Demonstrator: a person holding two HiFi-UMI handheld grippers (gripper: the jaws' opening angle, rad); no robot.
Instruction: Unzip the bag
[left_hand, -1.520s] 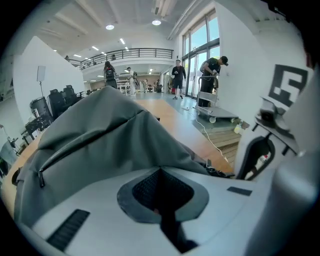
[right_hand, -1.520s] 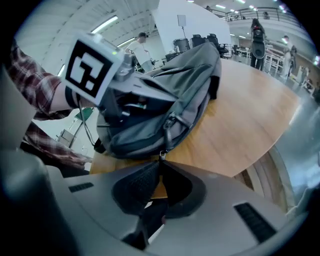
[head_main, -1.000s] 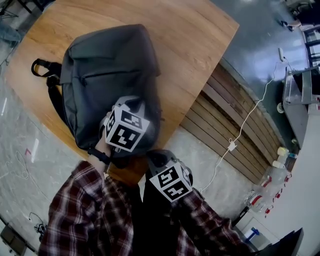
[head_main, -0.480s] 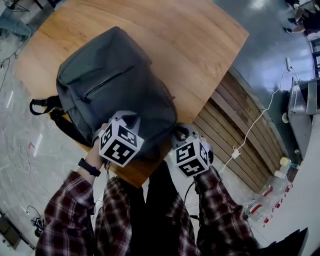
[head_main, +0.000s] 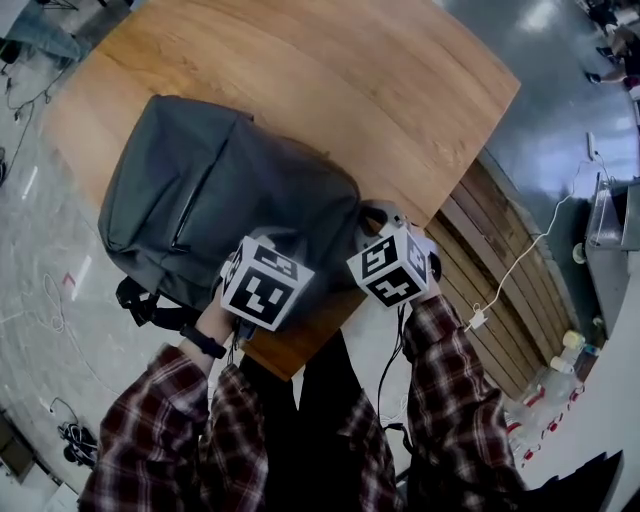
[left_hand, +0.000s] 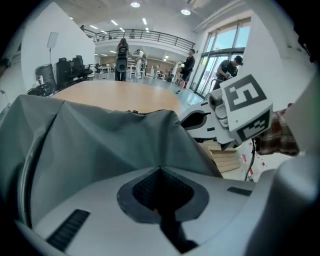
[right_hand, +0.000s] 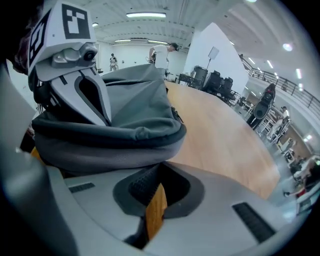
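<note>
A grey backpack (head_main: 200, 190) lies flat on the round wooden table (head_main: 400, 90), its front pocket zip (head_main: 185, 215) closed and its black straps (head_main: 145, 305) hanging over the near edge. My left gripper (head_main: 268, 242) is at the bag's near edge. In the left gripper view it (left_hand: 160, 170) is shut, and the bag's fabric (left_hand: 100, 145) tents up from the jaw tips. My right gripper (head_main: 368, 216) sits at the bag's near right corner. In the right gripper view it (right_hand: 158, 170) is shut with only a slit showing wood, just under the bag's rim (right_hand: 115, 145).
The table's near edge runs under both grippers. Wooden slats (head_main: 500, 290) lie on the floor to the right, crossed by a white cable (head_main: 520, 260). Bottles (head_main: 560, 360) stand at the far right. People and office chairs are far off in the hall.
The backpack has turned and slid toward the table's near edge along with my left gripper. My right gripper has come up from my lap to the bag's right corner.
</note>
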